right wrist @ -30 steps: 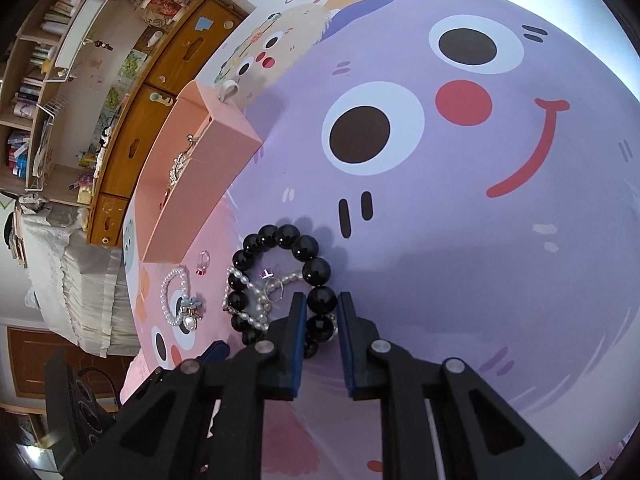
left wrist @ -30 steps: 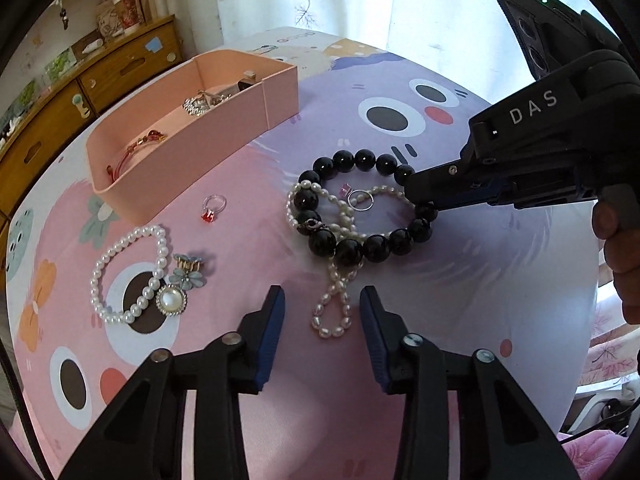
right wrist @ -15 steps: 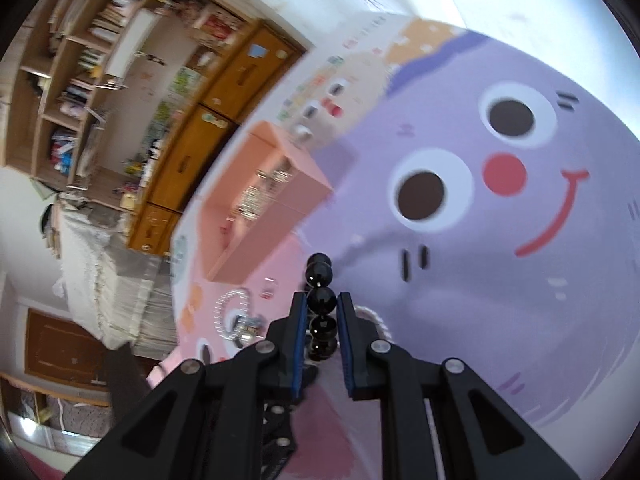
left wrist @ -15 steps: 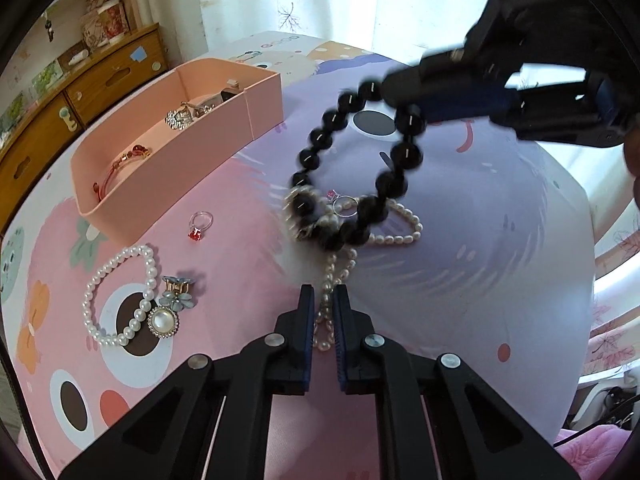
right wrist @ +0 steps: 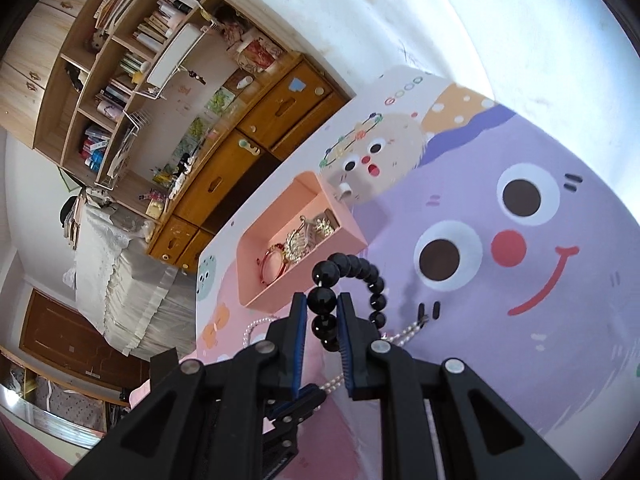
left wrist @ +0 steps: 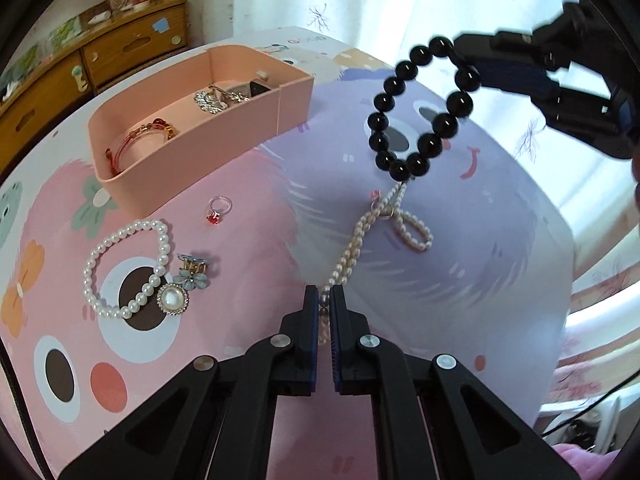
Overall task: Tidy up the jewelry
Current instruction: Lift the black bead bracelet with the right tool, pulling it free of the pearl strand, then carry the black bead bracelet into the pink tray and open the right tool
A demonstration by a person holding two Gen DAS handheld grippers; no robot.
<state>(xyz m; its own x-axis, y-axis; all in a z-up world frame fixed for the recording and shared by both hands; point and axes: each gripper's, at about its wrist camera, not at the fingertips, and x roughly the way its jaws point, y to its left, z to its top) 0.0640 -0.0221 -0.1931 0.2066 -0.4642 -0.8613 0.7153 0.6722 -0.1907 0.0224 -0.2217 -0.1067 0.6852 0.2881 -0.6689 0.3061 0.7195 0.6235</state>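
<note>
From the left wrist view we note, left of the left gripper (left wrist: pixel 325 312), a round pearl bracelet (left wrist: pixel 127 267) with a pearl brooch (left wrist: pixel 173 299) and a blue flower clip (left wrist: pixel 193 276), then a red-stone ring (left wrist: pixel 219 210); the right wrist view shows none of these clearly. Both views show the pink tray (left wrist: pixel 200 148) beyond the claws, holding a red bangle (right wrist: pixel 274 264) and silver pieces (left wrist: pixel 218 98).

We find the left gripper's jaws together, clamped on the near end of the rice-pearl strand (left wrist: pixel 362 236). The right gripper (right wrist: pixel 322 312) is clamped on one bead of the black bead bracelet (left wrist: pixel 420 112), which hangs in the air ahead and to the right of the left claw.

A second ago the left jaws stood apart and the black bracelet lay on the mat (left wrist: pixel 460 264) over the strand; now the strand is drawn taut up to it.
</note>
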